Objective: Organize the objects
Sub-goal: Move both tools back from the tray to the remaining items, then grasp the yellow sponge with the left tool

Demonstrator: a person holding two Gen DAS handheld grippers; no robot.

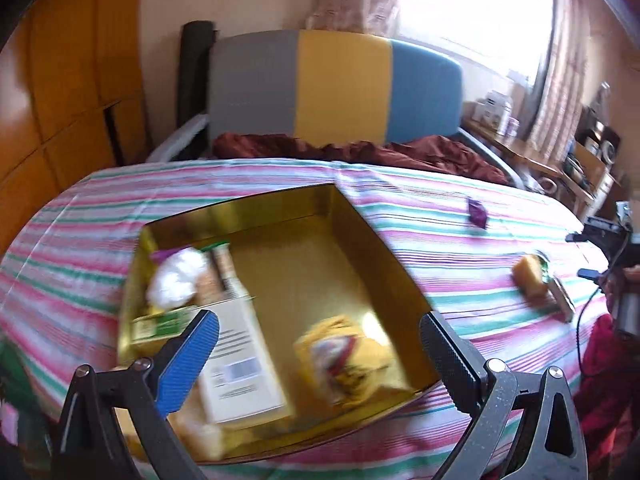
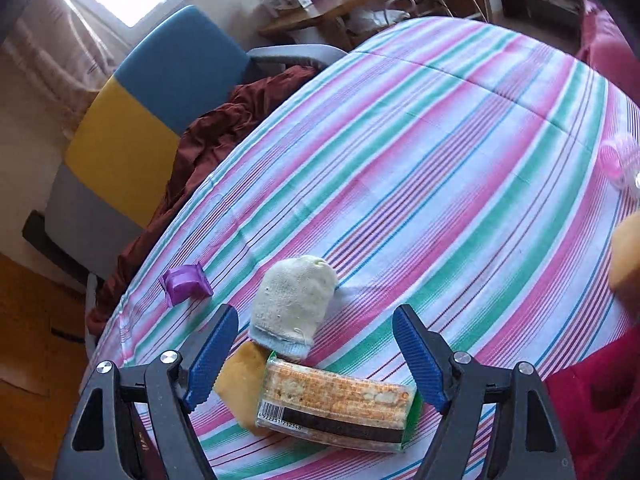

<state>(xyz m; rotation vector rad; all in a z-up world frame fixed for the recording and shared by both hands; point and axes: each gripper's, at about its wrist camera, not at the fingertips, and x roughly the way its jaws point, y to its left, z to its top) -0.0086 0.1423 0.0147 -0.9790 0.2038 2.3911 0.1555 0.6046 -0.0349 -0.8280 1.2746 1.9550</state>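
A gold tin box (image 1: pixel 384 256) lies open on the striped cloth. It holds a yellow snack bag (image 1: pixel 352 360), a white carton (image 1: pixel 236 356), a white ball of fabric (image 1: pixel 176 280) and a cracker pack (image 1: pixel 226 272). My left gripper (image 1: pixel 320 344) is open and empty just above the box. My right gripper (image 2: pixel 316 348) is open and empty over a cracker pack (image 2: pixel 336 404). A yellow sponge (image 2: pixel 240 380) and a white sock (image 2: pixel 292 304) lie beside the pack. A purple clip (image 2: pixel 186 282) lies to the left; it also shows in the left wrist view (image 1: pixel 477 213).
A grey, yellow and blue chair (image 1: pixel 336 88) with a dark red cloth (image 1: pixel 360 152) stands behind the table. A pink roll (image 2: pixel 620 160) lies at the right edge. Cluttered shelves (image 1: pixel 580 156) stand at the far right. The sponge and pack also show in the left wrist view (image 1: pixel 532 280).
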